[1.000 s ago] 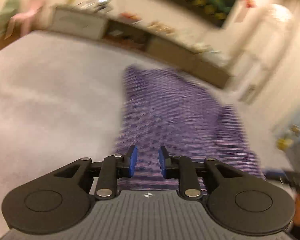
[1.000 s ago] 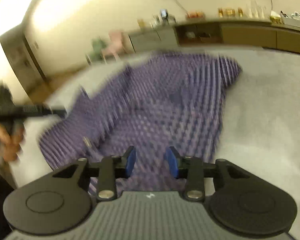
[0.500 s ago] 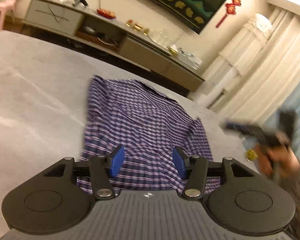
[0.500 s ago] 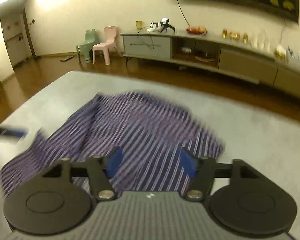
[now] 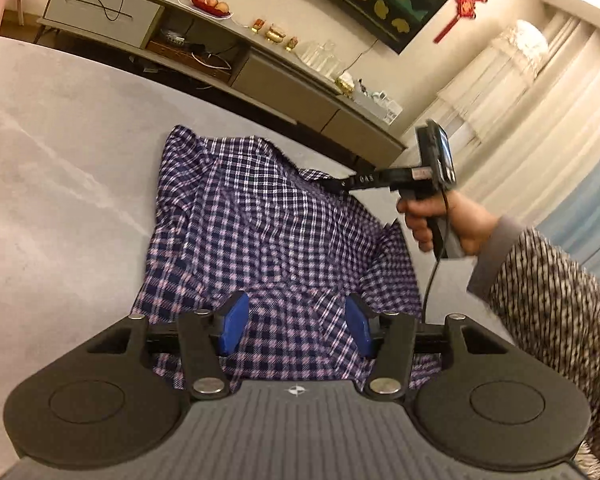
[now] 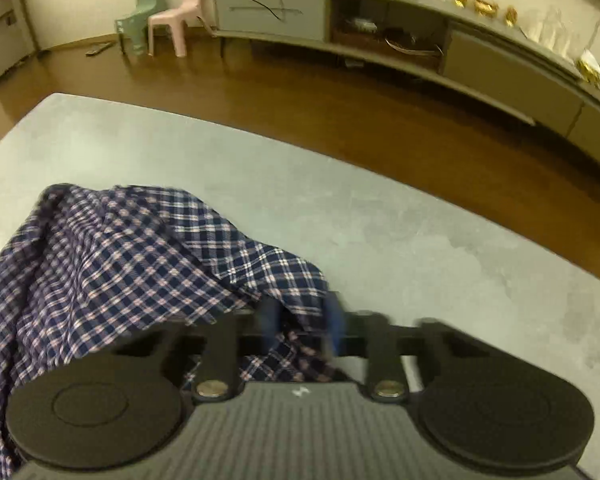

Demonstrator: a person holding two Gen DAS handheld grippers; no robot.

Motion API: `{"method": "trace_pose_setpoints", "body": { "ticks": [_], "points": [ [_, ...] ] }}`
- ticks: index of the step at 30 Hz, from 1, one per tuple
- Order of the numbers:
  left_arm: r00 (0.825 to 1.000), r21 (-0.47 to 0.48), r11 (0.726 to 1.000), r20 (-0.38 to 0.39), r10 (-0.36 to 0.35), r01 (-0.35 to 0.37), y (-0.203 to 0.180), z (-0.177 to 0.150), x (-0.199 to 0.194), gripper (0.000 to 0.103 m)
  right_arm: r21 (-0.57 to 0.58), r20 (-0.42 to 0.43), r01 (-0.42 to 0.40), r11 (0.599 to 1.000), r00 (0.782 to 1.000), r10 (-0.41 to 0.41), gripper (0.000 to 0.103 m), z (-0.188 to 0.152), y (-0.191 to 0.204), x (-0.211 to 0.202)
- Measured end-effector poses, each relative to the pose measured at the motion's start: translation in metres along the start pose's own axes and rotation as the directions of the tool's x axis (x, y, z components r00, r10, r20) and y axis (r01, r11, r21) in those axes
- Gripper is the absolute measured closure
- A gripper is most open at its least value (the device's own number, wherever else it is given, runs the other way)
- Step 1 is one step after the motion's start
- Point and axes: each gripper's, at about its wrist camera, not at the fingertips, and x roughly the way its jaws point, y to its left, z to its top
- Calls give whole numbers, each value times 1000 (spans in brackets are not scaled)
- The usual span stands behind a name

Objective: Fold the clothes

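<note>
Rightward, bare table past shirt.

You've got a big grey table with a slightly mottled, matte top. The only thing lying on it is a rumpled navy-and-white checked shirt, bunched up near your edge.

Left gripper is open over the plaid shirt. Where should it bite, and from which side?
Take the near hem of the plaid shirt, probably the corner on the left, where the cloth lies flat and single on the grey table. Bring the left gripper in low from the near edge, one finger sliding under. The right gripper is closing on the bunched far-right corner, so the two grips would be apart.
</note>
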Motion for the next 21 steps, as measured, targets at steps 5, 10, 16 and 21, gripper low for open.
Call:
{"method": "trace_pose_setpoints", "body": {
  "ticks": [5, 10, 16, 21],
  "points": [
    [999, -101, 995, 46, 22, -17, 8, 1, -8, 44, -125, 145, -9, 992, 989, 28, 94, -21, 47, -71],
    [993, -273, 962, 113, 23, 8, 30, -1, -33, 44, -331, 295, 8, 944, 951, 95, 94, -94, 141, -184],
    [993, -415, 907, 111, -28, 72, 45, -27, -49, 37, -457, 283, 93, 885, 958, 46, 94, -251, 239, -235],
    [997, -405, 913, 69, -17, 44, 34, -50, -53, 36, -320, 183, 89, 943, 983, -31, 90, -307, 238, -211]
  ]
}}
